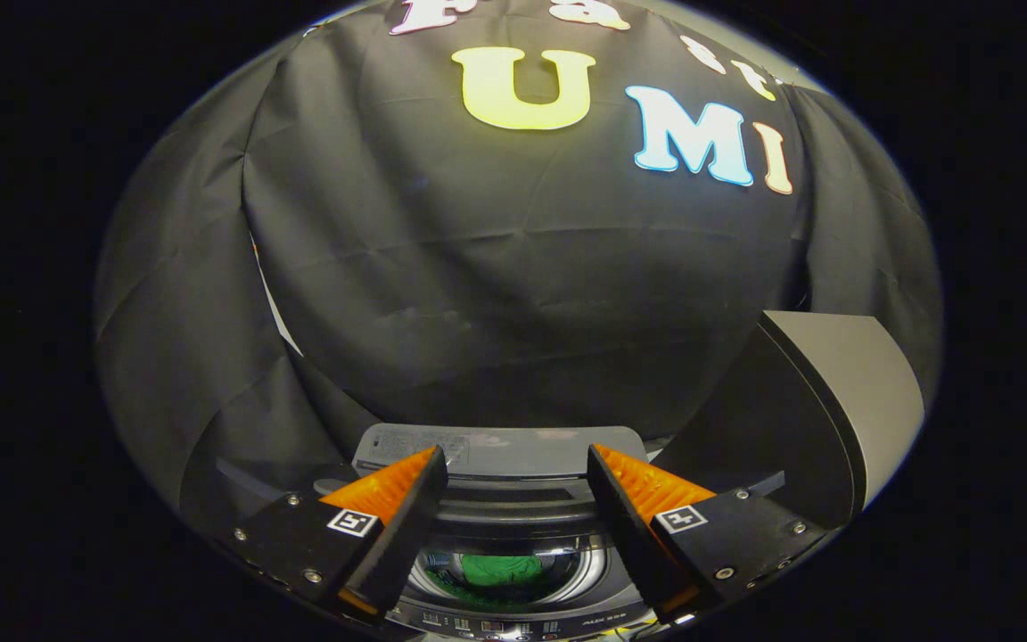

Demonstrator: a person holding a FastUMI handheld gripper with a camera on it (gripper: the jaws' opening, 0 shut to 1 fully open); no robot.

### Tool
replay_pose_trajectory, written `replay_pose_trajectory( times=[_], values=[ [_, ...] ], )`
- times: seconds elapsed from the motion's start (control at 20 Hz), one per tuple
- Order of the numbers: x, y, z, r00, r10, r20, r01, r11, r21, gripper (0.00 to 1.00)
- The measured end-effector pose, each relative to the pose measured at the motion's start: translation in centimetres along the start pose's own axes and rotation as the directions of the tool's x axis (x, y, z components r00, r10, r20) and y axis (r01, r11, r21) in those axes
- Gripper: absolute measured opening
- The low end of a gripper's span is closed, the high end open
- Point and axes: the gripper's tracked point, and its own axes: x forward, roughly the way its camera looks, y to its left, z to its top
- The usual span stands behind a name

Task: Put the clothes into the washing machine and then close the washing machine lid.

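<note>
The claw (518, 468) hangs above a top-loading washing machine (513, 615), its two fingers spread wide apart and gripping nothing; the gap between them is bare of any cloth. Below and between the fingers, the round opening of the drum (513, 575) shows, with its shiny metal wall catching the light. Inside the drum lies a green piece of clothing (502, 569), bunched low in the tub and well clear of both fingers. Nearer than the drum, under the fingers, runs the machine's dark control strip (513, 626) with small markings too fine to make out.

Just ahead of the fingertips sits the grey rear deck of the machine (500, 450), flat and pale, carrying a small printed sticker that cannot be read. To the right of the right finger, the washing machine lid (821, 410) stands raised, tilted up and back, with its dark underside turned towards the claw and its lighter grey outer face turned away to the right. The lid does not touch the claw. Beyond everything hangs the booth's black cloth wall (513, 267), creased in broad folds.
</note>
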Motion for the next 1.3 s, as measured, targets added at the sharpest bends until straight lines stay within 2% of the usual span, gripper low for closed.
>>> replay_pose_trajectory(
  times=[0.45,0.6,0.75,0.9,1.0,1.15,1.3],
  values=[
    [-0.3,0.4,-4.9,0.999,0.0,-0.042,-0.001,1.0,-0.026,0.97],
    [-1.6,1.0,-6.0,0.999,-0.009,-0.031,0.008,0.999,-0.035,0.97],
    [-2.6,1.1,-5.3,0.999,-0.021,0.028,0.022,0.999,-0.03,0.97],
    [-4.6,-0.2,-5.3,0.99,-0.033,0.133,0.031,0.999,0.017,0.97],
    [-6.3,-0.7,-6.5,0.983,-0.033,0.181,0.032,0.999,0.007,0.97],
    [-10.1,-2.6,-9.4,0.969,-0.012,0.246,0.005,1.0,0.03,0.97],
    [-15.0,-6.4,-13.5,0.962,-0.029,0.273,0.009,0.997,0.073,0.97]
  ],
)
